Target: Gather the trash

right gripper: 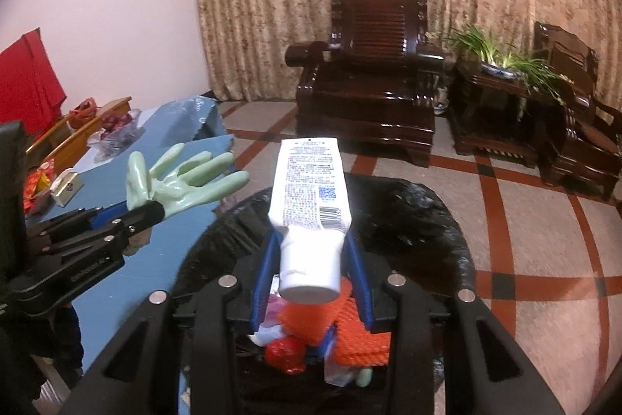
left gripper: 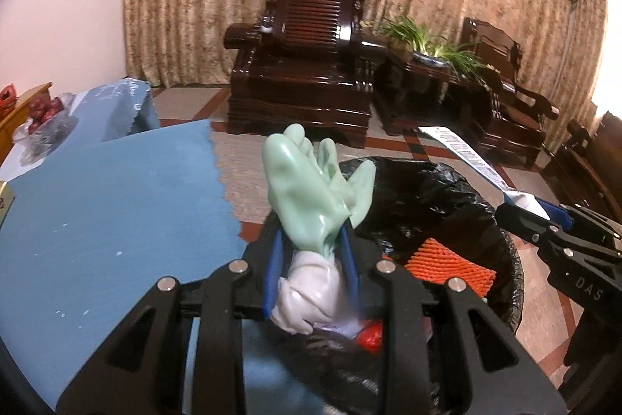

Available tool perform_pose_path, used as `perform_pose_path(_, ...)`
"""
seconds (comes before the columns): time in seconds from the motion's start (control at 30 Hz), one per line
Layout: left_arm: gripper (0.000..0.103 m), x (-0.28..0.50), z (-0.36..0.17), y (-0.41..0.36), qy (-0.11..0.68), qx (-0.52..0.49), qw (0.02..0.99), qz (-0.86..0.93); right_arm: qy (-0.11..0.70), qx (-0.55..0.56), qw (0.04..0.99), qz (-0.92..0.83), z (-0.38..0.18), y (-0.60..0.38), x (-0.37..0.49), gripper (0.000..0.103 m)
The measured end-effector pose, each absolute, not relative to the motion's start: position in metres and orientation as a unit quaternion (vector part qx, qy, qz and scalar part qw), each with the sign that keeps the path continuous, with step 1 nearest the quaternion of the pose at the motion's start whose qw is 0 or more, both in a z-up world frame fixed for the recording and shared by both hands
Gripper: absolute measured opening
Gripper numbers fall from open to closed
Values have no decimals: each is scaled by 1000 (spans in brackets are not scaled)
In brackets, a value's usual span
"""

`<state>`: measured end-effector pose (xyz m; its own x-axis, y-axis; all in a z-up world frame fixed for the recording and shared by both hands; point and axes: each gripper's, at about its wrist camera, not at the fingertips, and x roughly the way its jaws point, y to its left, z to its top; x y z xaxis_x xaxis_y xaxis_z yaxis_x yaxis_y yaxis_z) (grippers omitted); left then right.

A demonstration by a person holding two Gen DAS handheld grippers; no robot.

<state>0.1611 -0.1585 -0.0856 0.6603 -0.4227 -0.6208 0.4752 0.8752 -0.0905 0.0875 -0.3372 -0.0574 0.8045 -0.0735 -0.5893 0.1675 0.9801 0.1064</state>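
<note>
My left gripper (left gripper: 311,240) is shut on a pale green rubber glove (left gripper: 315,181) with a white cuff, held at the near rim of a black-lined trash bin (left gripper: 439,181). From the right wrist view the same glove (right gripper: 182,181) sticks out of the left gripper (right gripper: 149,211) over the blue table edge. My right gripper (right gripper: 311,251) is shut on a white tube (right gripper: 311,189) with printed text, cap toward the camera, above the trash bin (right gripper: 408,212). In the left wrist view, the right gripper (left gripper: 513,209) holds the tube (left gripper: 462,150) over the bin's right rim.
Orange foam netting (left gripper: 447,263) and red wrapper scraps (right gripper: 283,352) lie inside the bin. A blue-covered table (left gripper: 116,201) stands left of it, with a small box (right gripper: 66,187) and a bag of red fruit (left gripper: 42,115). Dark wooden armchairs (left gripper: 303,65) and a potted plant (right gripper: 501,61) stand behind.
</note>
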Motion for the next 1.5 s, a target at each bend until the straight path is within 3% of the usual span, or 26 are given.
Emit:
perform_pose_path(0.4, 28, 182, -110, -199, 352, 45, 894, -275, 329, 83, 937, -87, -83, -368, 96, 36)
perform_pose_path(0.47, 32, 185, -113, -202, 355, 46, 891, -279, 335, 77, 935, -90, -87, -371, 100, 36)
perform_pose_path(0.53, 51, 186, -113, -203, 355, 40, 889, -286, 339, 72, 933, -98, -91, -373, 102, 39)
perform_pose_path(0.67, 64, 185, -108, -197, 346, 31, 893, -287, 336, 68, 933, -110, -94, -374, 100, 59)
perform_pose_path(0.8, 79, 183, -100, -188, 338, 31, 898, -281, 320, 71, 937, -122, -89, -373, 90, 92)
perform_pose_path(0.83, 85, 180, -98, -183, 335, 31, 900, -277, 317, 72, 938, -123, -87, -372, 88, 95)
perform_pose_path(1.1, 94, 163, -74, -139, 322, 24, 914, -245, 317, 91, 939, -101, -70, -359, 76, 97)
perform_pose_path(1.5, 95, 123, -45, -71, 311, 20, 935, -169, 302, 78, 948, -58, -33, -308, 49, 97)
